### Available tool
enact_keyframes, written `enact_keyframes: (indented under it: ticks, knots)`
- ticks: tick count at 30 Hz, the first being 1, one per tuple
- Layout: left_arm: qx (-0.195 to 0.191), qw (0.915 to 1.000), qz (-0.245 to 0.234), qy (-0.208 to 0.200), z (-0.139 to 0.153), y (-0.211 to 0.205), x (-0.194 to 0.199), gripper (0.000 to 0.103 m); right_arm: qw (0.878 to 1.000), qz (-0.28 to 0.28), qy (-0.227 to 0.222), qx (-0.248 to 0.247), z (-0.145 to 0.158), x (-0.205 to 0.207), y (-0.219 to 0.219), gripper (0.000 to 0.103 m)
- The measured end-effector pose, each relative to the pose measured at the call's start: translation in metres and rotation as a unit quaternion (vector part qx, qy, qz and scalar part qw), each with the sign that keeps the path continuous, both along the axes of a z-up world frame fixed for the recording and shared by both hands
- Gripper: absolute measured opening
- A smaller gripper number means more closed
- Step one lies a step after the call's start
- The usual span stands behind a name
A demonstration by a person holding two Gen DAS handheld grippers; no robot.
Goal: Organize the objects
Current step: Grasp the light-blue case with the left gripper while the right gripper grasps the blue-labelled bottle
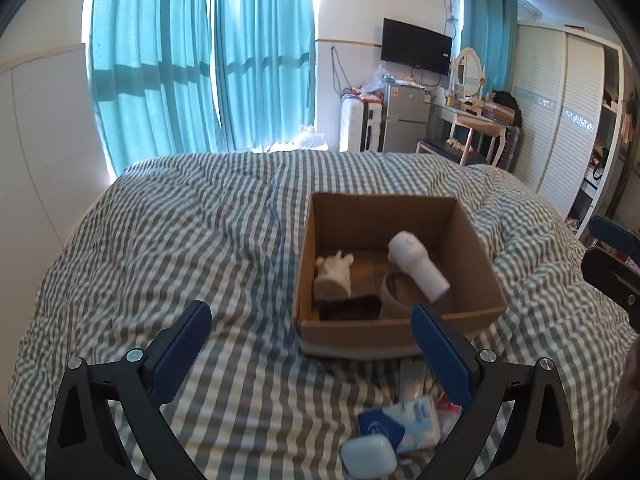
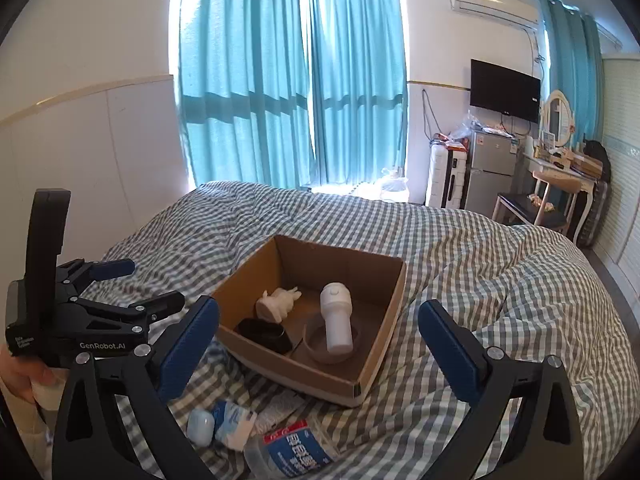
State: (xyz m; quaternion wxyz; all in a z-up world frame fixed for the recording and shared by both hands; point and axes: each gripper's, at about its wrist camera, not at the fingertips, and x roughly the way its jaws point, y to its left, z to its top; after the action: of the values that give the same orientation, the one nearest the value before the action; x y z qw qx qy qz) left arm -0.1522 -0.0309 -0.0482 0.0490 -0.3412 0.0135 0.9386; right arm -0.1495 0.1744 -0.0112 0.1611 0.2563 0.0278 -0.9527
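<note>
An open cardboard box (image 1: pixel 400 326) (image 2: pixel 376 364) sits on the checked bed. Inside lie a white figurine (image 1: pixel 334 276) (image 2: pixel 277 303), a white cylindrical device (image 1: pixel 416 266) (image 2: pixel 337 320), a tape roll (image 1: pixel 394 300) (image 2: pixel 316 350) and a black object (image 1: pixel 352 307) (image 2: pixel 262 334). In front of the box lie a pale blue case (image 1: pixel 368 456) (image 2: pixel 201 426), a tissue pack (image 1: pixel 414 420) (image 2: pixel 234 424) and a clear plastic bottle (image 2: pixel 290 454). My left gripper (image 1: pixel 310 316) (image 2: pixel 154 284) is open and empty, just before the box. My right gripper (image 2: pixel 318 316) is open and empty above the loose items.
The bed's checked quilt (image 1: pixel 180 240) (image 2: pixel 480 272) is rumpled. Teal curtains (image 1: pixel 200 60), a fridge (image 1: pixel 404 120), a dressing table (image 1: pixel 476 120) and a wardrobe (image 1: pixel 560 120) stand beyond the bed. A wall runs along the left (image 2: pixel 80 140).
</note>
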Motion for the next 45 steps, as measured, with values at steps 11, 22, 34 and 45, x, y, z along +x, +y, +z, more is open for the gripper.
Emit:
enact_keyframes:
  ticks: [11, 22, 34, 45]
  knots:
    - [-0.009, 0.9979, -0.001, -0.064, -0.058, 0.006, 0.023, 0.103, 0.995, 0.044, -0.088, 0.037, -0.079, 0.007, -0.009, 0.100]
    - [-0.009, 0.9928, -0.022, -0.117, -0.102, 0.015, 0.041, 0.103, 0.978, 0.092, -0.154, 0.107, -0.124, 0.001, -0.035, 0.100]
    - [-0.043, 0.9833, -0.073, -0.161, -0.128, 0.036, 0.040, 0.091, 0.971, 0.089, -0.185, 0.123, -0.139, -0.007, -0.036, 0.100]
    - [-0.030, 0.9700, -0.127, -0.205, -0.142, 0.050, 0.039, 0.055, 0.957, 0.098, -0.240, 0.134, -0.159, -0.022, -0.046, 0.100]
